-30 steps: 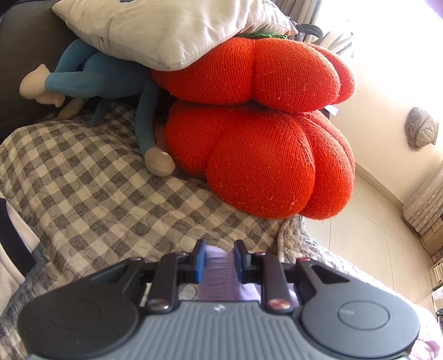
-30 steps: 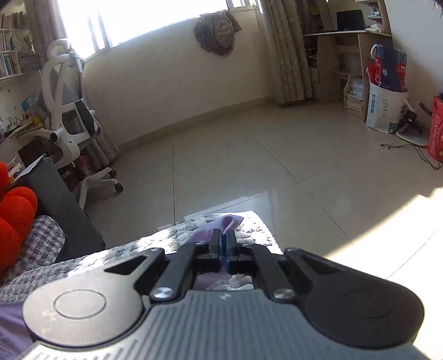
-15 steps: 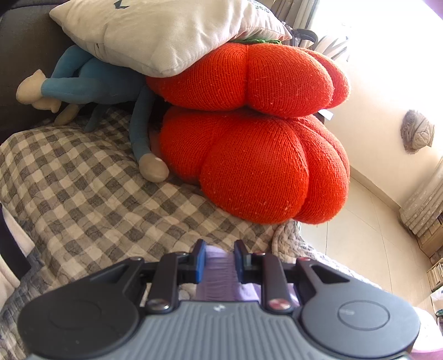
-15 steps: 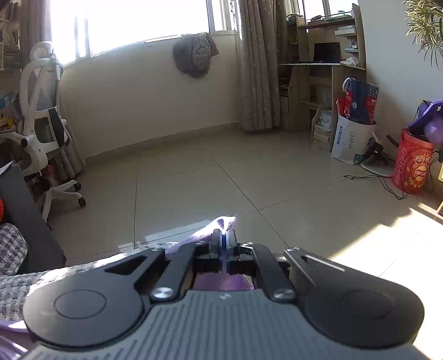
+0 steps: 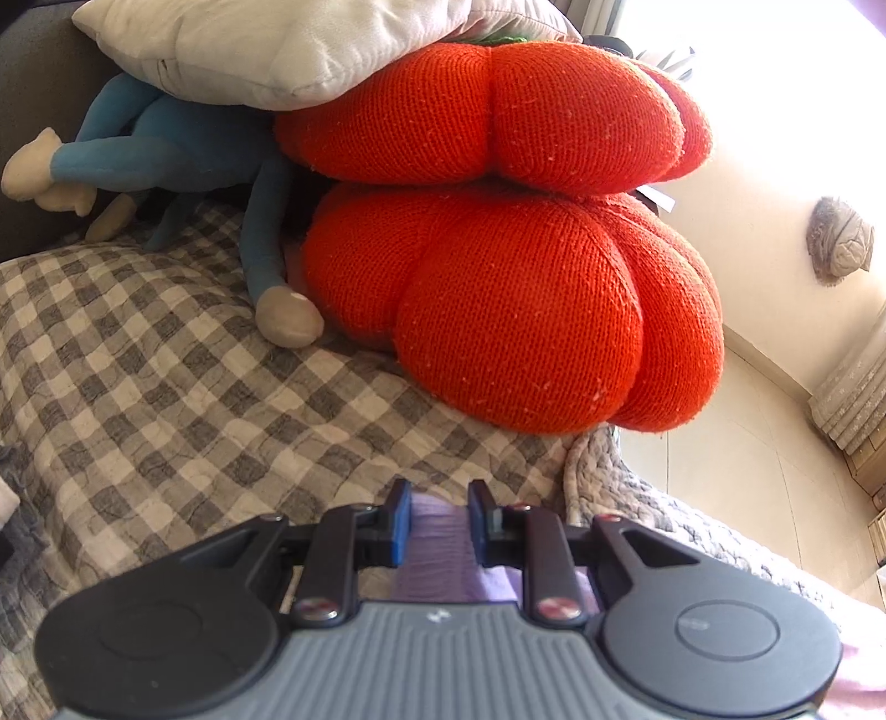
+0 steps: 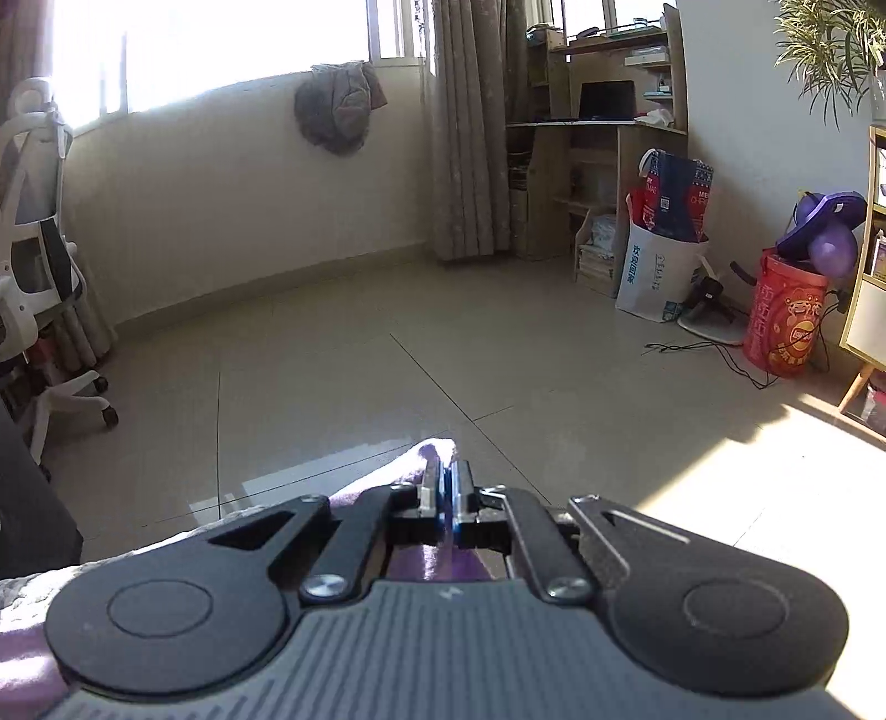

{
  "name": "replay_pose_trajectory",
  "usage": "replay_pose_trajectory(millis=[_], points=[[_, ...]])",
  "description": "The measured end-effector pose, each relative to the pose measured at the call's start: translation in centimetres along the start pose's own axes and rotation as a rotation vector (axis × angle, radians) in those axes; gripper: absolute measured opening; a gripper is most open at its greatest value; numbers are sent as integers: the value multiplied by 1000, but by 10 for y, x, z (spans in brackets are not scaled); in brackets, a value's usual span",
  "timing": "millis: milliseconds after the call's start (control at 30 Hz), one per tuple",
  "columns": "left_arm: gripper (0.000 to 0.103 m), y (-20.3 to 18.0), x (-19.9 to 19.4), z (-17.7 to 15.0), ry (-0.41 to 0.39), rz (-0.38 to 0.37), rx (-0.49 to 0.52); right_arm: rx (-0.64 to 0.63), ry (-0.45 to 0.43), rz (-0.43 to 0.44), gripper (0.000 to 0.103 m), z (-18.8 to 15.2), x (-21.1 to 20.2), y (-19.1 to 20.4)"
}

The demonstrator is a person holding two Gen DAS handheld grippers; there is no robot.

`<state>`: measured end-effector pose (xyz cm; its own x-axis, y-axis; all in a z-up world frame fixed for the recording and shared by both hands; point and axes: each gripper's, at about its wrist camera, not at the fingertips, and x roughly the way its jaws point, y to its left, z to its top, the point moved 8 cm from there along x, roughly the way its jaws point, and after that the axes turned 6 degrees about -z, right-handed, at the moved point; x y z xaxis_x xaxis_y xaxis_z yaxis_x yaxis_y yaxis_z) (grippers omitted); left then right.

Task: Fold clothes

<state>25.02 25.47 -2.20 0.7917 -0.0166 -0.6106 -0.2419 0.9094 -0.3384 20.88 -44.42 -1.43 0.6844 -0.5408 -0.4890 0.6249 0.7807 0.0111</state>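
Sunlit room with pale tiled floor (image 6: 498, 343); grey-and-white checked quilted cover (image 5: 166, 387) spread as the folding surface, its edge falling toward the floor at right. Two stacked orange knitted pumpkin-shaped cushions (image 5: 526, 310), a white pillow (image 5: 266, 44) on top and a blue plush toy with cream hands (image 5: 183, 149) crowding the far end of the cover.

Lilac soft-knit garment (image 5: 437, 548), the thing to fold, bunched low at the near edge of the cover, mostly hidden beneath both tools. Left gripper (image 5: 437, 515): blue pads set narrowly apart with a thick bunch of lilac fabric filling the gap, apparently gripped. Right gripper (image 6: 446, 493): pads pressed together on a thin edge of the same garment, a corner poking out past the tips, over the cover's edge.

Step in hand, as judged: carrying a held edge down to lay a fold. For a clean result: both grips level and equally taut, fabric kept well short of the cushions, edge set flat on the cover before release, right corner drawn inward off the overhang.
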Motion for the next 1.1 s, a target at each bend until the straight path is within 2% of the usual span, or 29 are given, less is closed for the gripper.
replay_pose_trajectory(millis=[33,100,167,200,267,333,400,500,567,600,667,733,833,867,967,1033,1100], points=[[23,0,3,-3,6,-3,5,5,-5,-21,2,-2,2,0],[25,2,3,-5,19,-21,12,-3,50,1,3,-11,7,4],[27,4,-9,1,11,-25,27,-44,63,34,4,-11,-1,13],[29,5,-16,5,6,-28,34,-66,66,51,10,-11,-5,18],[42,6,-42,19,-20,-37,41,-117,43,88,12,-3,-28,30],[48,8,-66,26,-8,-50,18,-148,30,151,12,4,-54,45],[48,10,-90,30,14,-57,-13,-196,24,218,12,9,-80,63],[48,20,-134,15,44,-57,-88,-411,-33,354,13,1,-140,113],[48,32,-155,-7,79,-54,-166,-617,-105,473,19,-16,-188,149],[47,39,-163,-20,93,-58,-208,-705,-143,527,29,-27,-210,164],[46,51,-172,-48,143,-58,-278,-868,-217,661,44,-59,-259,194],[45,62,-181,-71,177,-51,-347,-992,-268,808,44,-96,-304,219],[45,77,-195,-93,183,-46,-405,-1134,-295,1009,44,-153,-368,251],[45,79,-200,-96,174,-42,-402,-1185,-321,1053,44,-170,-386,259],[46,84,-213,-105,149,-32,-393,-1288,-395,1151,44,-210,-430,282],[46,86,-216,-108,149,-32,-426,-1291,-403,1195,44,-224,-448,301],[46,87,-217,-109,143,-59,-454,-1261,-357,1227,44,-232,-455,321]])
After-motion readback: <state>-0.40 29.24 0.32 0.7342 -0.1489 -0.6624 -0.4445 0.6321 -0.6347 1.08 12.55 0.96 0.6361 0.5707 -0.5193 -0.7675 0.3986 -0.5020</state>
